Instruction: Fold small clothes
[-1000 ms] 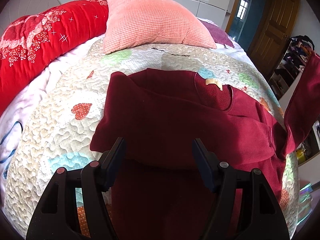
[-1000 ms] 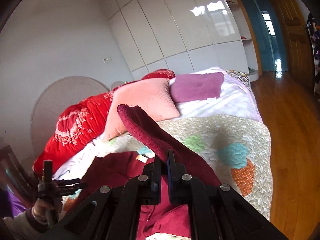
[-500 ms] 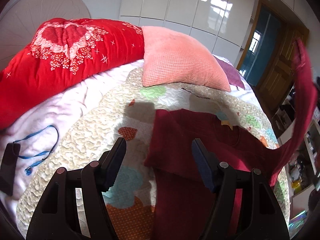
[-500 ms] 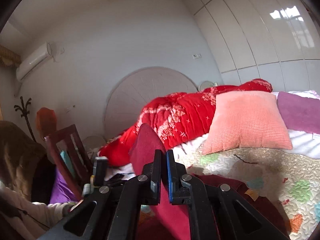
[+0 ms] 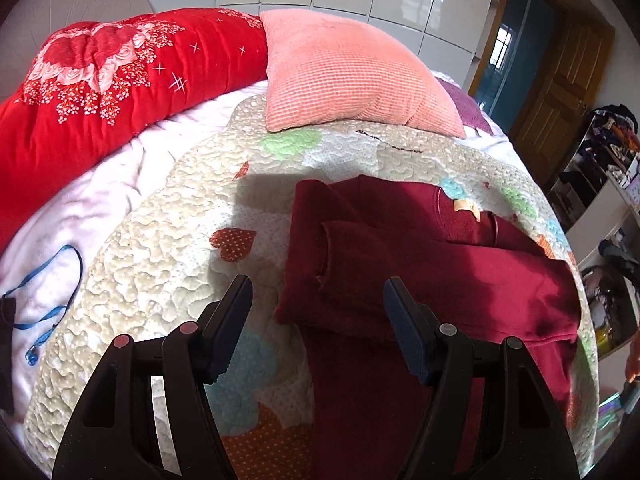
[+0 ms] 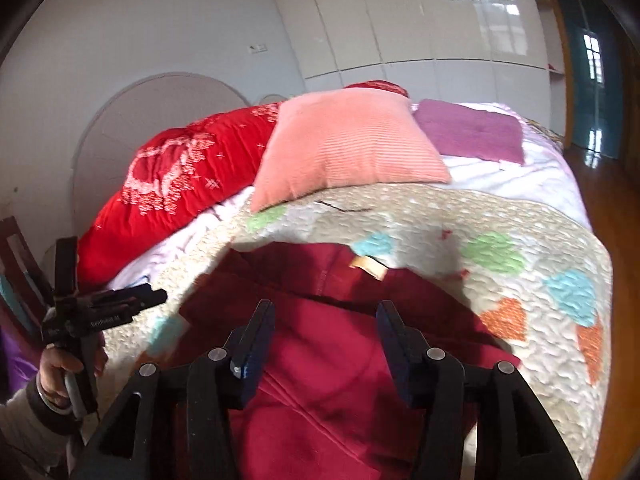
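a: left wrist view first. left gripper (image 5: pixel 318 300) stands wide, nothing between its fingers. it hangs above the quilt (image 5: pixel 160 248).
b: and the garment?
a: dark red top (image 5: pixel 420 264) lies flat on the quilt, ahead of the gripper and off to its right; its left edge runs in under the gap, nearer the right finger. one sleeve (image 5: pixel 400 256) is folded across the chest, cuff toward the left. the tan neck label (image 5: pixel 466 206) sits farther ahead.
b: surroundings?
a: beyond the top, a pink pillow (image 5: pixel 348 76); far left of the gripper, a red blanket (image 5: pixel 120 80) and a blue cord (image 5: pixel 48 284) on the pale sheet.
b: right wrist view?
a: right gripper (image 6: pixel 326 320) has just been opening; its jaws now stand apart with no cloth pinched. picture is a bit blurred. the top (image 6: pixel 320 340) lies directly below and ahead of it, label (image 6: pixel 370 268) just past the fingertips.
b: other hand visible there?
a: yes, far left: the left gripper (image 6: pixel 152 298) held in a person's hand (image 6: pixel 66 364), pale sleeve at the wrist, over the quilt's (image 6: pixel 520 224) edge. from this side i cannot tell its opening. pink pillow (image 6: pixel 344 144) and a purple cushion (image 6: pixel 468 130) lie beyond.
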The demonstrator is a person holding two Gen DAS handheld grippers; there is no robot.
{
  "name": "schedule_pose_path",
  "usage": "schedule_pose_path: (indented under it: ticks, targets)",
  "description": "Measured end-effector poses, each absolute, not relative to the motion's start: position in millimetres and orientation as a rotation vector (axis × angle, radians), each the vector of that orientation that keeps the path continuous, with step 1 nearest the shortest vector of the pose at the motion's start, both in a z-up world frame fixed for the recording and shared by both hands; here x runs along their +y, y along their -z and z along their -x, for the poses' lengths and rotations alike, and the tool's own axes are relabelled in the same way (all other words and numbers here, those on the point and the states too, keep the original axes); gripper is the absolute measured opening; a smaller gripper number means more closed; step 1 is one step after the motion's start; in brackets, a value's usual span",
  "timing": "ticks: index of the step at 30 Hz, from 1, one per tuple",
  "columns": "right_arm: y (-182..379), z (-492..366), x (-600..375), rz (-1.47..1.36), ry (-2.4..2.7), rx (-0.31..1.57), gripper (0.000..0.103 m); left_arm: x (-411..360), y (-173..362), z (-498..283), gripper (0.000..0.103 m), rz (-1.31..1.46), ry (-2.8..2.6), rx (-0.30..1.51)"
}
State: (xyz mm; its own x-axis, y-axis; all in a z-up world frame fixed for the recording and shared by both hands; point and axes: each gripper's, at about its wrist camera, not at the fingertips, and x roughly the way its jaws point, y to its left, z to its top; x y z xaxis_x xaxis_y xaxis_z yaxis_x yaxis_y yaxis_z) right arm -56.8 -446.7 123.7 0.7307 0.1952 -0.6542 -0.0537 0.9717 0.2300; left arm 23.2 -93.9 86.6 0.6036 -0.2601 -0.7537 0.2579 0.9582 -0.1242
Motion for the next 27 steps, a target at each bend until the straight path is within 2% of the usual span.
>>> schedule_pose_path:
  ticks: [1, 6, 8, 9, 10, 13, 14, 15, 17, 19, 23, 24, 25, 27]
  targets:
    - [-113.2, 59.0, -460.3, -0.226, -0.083, 0.768, 0.067, -99.2, -80.6, -31.1, 0.068, -0.008, 0.286, 0.884]
    - [-66.6, 61.5, -513.8, -0.427, 0.066, 0.832, 0.067, -124.5, -50.7, -58.1, 0.067, 0.003, 0.332, 0.962]
    - [-47.2, 50.2, -517.7, -0.503, 0.046, 0.866, 0.067, -132.8, -39.2, -63.9, 0.046, -0.035, 0.309, 0.988]
    - [-37.5, 44.2, -518.0, -0.528, 0.036, 0.889, 0.062, -133.6, -37.0, -65.0, 0.034, -0.051, 0.290, 0.984]
    - [-32.8, 39.4, -513.6, -0.533, 0.032, 0.900, 0.042, -131.4, -38.1, -65.6, 0.027, -0.044, 0.289, 0.978]
    - [-50.7, 39.8, -500.6, -0.451, 0.055, 0.819, 0.014, -116.7, -53.4, -66.6, 0.015, 0.013, 0.310, 0.951]
    - [-57.5, 39.8, -496.4, -0.418, 0.055, 0.798, 0.014, -112.8, -59.1, -65.7, 0.014, 0.014, 0.307, 0.927]
    - [-60.8, 38.5, -492.8, -0.382, 0.065, 0.792, 0.014, -110.9, -62.4, -65.0, 0.009, 0.000, 0.291, 0.901]
    - [-53.5, 31.0, -492.6, -0.304, 0.140, 0.850, 0.014, -115.0, -57.1, -68.6, 0.008, -0.041, 0.271, 0.909]
    - [-43.5, 30.9, -499.0, -0.309, 0.167, 0.907, 0.017, -117.3, -45.7, -70.4, 0.008, -0.036, 0.271, 0.949]
    - [-62.0, 66.2, -499.5, -0.363, 0.155, 0.862, 0.026, -115.7, -46.5, -59.6, 0.008, -0.036, 0.281, 0.938]
    - [-64.9, 76.4, -496.7, -0.387, 0.130, 0.856, 0.037, -113.6, -48.0, -57.7, 0.009, -0.028, 0.286, 0.940]
    - [-65.4, 86.7, -492.0, -0.419, 0.102, 0.851, 0.053, -111.3, -49.6, -56.0, 0.009, -0.019, 0.290, 0.945]
    - [-55.4, 97.8, -483.7, -0.490, 0.041, 0.869, 0.066, -106.2, -52.4, -51.0, 0.012, -0.001, 0.299, 0.954]
